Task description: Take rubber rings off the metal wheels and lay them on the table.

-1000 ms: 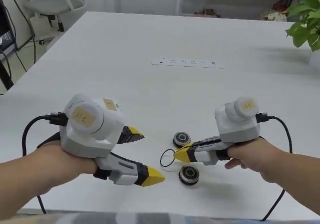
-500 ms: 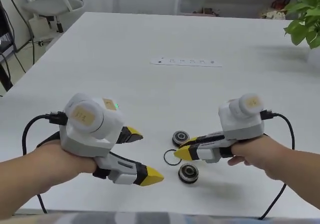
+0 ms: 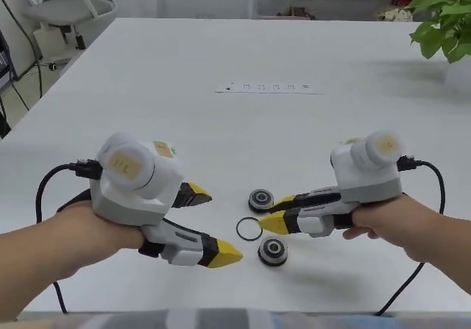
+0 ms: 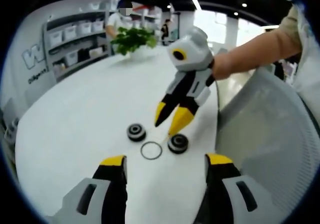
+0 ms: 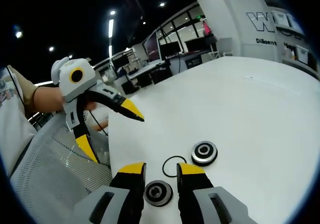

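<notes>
One black rubber ring (image 3: 249, 229) lies loose and flat on the white table (image 3: 294, 138), between two metal wheels, the far wheel (image 3: 260, 199) and the near wheel (image 3: 273, 250), close to both but touching neither. Right gripper (image 3: 274, 213): jaws slightly parted, empty, yellow tips just beside the ring. Left gripper (image 3: 213, 224): jaws spread wide, empty, held off to the ring's left.

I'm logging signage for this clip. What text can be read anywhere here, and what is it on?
"Diligent": on the wall, below big letters starting "W", the rest cut off.
Sticker on the left gripper: handwriting too blurred to read.
Strip set in the table: marks too small to read.
</notes>
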Demonstrator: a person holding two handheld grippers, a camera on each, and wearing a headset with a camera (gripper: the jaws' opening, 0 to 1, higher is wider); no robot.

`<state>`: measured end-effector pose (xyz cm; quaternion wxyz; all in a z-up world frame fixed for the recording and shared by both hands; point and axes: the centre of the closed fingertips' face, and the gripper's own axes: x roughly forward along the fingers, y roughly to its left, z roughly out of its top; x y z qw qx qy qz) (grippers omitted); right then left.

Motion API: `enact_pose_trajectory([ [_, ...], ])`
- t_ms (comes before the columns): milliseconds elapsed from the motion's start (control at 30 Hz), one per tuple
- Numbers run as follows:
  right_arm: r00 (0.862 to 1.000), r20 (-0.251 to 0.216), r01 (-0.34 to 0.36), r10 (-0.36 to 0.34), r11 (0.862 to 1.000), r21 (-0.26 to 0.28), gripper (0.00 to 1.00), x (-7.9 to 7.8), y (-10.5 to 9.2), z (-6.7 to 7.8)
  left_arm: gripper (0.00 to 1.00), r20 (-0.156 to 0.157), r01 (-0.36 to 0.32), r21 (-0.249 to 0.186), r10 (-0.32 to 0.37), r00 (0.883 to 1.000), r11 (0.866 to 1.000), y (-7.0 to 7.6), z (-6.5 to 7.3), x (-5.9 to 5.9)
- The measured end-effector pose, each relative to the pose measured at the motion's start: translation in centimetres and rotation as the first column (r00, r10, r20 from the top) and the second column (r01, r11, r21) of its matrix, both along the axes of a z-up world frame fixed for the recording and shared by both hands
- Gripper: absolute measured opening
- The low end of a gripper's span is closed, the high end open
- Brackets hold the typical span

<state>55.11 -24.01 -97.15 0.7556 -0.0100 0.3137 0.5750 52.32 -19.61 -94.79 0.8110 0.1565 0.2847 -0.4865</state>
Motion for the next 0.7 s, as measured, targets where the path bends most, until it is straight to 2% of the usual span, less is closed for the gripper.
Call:
enact_pose_trajectory([
  [267, 1.0, 0.019, 0.002, -0.003, 1.0, 0.005, 0.24, -0.5, -1.1, 0.3, 0.62, -0.006, 0.018, 0.002, -0.018, 1.0, 1.0, -1.0, -0.2, 0.4],
  [700, 0.999, 0.037, -0.012, 0.012, 1.0, -0.001, 0.28, -1.5, -2.2, -0.5, 0.59, -0.018, 0.046, 0.016, -0.046, 0.999, 0.999, -2.1, -1.2, 1.0],
])
